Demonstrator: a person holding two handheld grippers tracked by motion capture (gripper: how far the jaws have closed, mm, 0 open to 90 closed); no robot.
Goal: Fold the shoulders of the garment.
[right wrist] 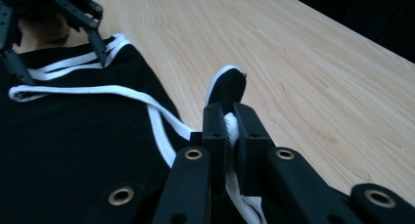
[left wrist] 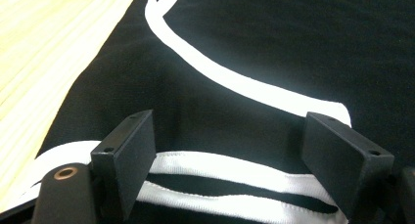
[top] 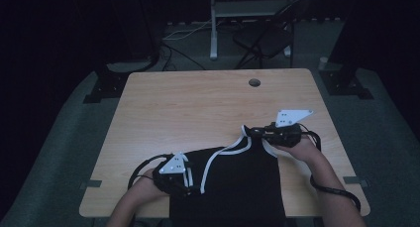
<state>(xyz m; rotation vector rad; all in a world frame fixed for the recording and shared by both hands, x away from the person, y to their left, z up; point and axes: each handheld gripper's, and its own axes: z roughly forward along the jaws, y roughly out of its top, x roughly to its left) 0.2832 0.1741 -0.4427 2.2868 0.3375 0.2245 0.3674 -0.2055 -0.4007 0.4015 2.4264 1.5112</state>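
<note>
No brand, label or writing can be read anywhere on the cloth, the grippers or the table.

One black garment with white trim lies flat at the near edge of the one wooden table, between the person's two forearms and partly over the table's front edge. Two grippers work at it. The left gripper sits at the garment's near left corner; in the left gripper view its jaws stand wide apart, one on each side of a doubled white band at the hem, gripping nothing. A single white trim line curves across the black cloth beyond the jaws.

Farther up and to the right, the right gripper holds the garment's upper right corner. In the right gripper view its jaws are pressed together on a fold of white-edged strap, the cloth bunched between the pads and rising just past them. From there, white bands run across the garment toward the left gripper.

Farther back, one round hole sits near the table's far edge. Beyond the table, in the dark, stand one folding chair and a white stand, with cables on the floor.
</note>
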